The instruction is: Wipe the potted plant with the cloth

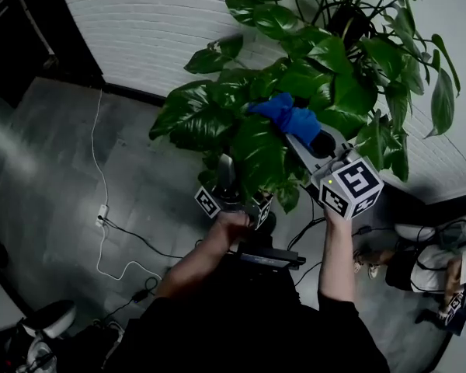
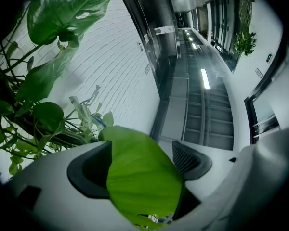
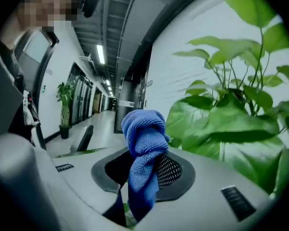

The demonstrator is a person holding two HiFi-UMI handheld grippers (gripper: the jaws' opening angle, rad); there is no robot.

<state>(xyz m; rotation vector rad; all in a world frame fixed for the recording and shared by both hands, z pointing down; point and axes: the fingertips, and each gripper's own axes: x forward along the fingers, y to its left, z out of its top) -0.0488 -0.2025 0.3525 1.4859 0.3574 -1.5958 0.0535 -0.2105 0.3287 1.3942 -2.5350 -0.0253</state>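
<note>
The potted plant (image 1: 295, 76) has big glossy green leaves and fills the upper middle of the head view. My right gripper (image 1: 314, 140) reaches into the foliage from the lower right, shut on a bunched blue cloth (image 1: 289, 115) that rests against the leaves. In the right gripper view the cloth (image 3: 143, 143) stands up between the jaws of the right gripper (image 3: 144, 172), with the plant's leaves (image 3: 221, 124) just to its right. My left gripper (image 1: 230, 169) points up under the lower leaves. Its jaws (image 2: 139, 165) stand apart, and one broad leaf (image 2: 142, 177) lies flat between them.
A white brick wall (image 1: 155, 29) stands behind the plant. A white cable (image 1: 101, 208) and plugs trail over the grey floor at left. A black stand (image 1: 268, 256) sits below the plant. Another person's legs and shoes (image 1: 443, 274) are at the right edge.
</note>
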